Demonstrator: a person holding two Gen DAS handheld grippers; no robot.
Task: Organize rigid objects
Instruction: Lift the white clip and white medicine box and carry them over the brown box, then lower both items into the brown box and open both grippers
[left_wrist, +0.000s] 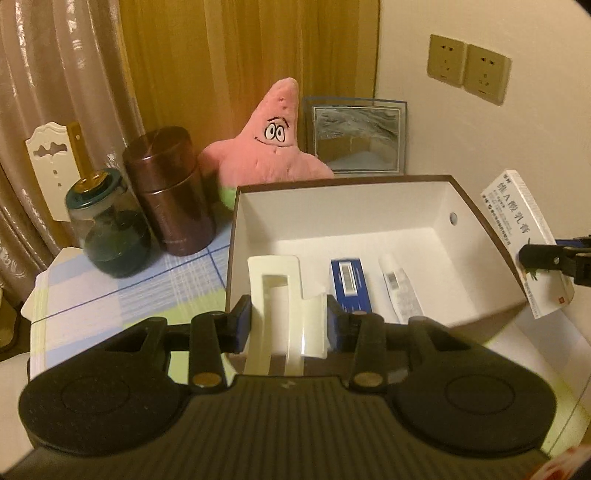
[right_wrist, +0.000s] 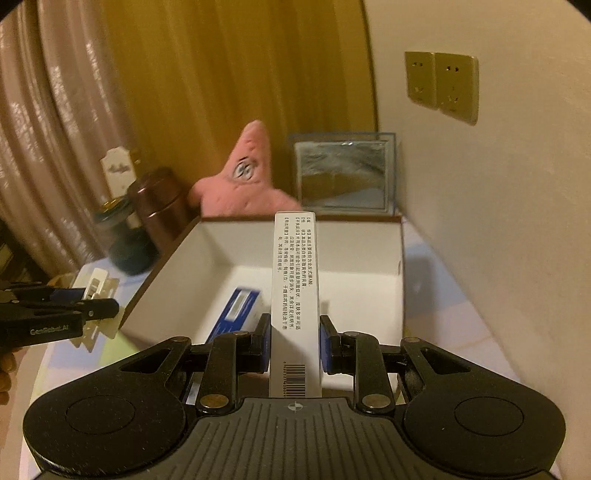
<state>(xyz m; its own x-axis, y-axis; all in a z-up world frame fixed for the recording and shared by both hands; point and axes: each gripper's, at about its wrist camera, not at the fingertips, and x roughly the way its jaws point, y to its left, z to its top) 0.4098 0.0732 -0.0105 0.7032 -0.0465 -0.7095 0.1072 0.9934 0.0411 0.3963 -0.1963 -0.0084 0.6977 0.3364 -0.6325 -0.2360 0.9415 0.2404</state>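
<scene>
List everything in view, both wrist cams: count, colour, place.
storage box: 1, brown outside and white inside, open, on the table
blue carton: 1, blue, lying in the storage box
tube: 1, white, in the storage box beside the blue carton
white packaging piece: 1, cream, in the left gripper
medicine carton: 1, white with printed text, in the right gripper
tin canister: 1, brown, table's far left
glass jar: 1, dark green, beside the tin canister
starfish plush: 1, pink, behind the storage box
framed picture: 1, grey, against the wall
wall sockets: 2, beige
tablecloth: 1, blue-green plaid
left gripper: 1, black
right gripper: 1, black
</scene>
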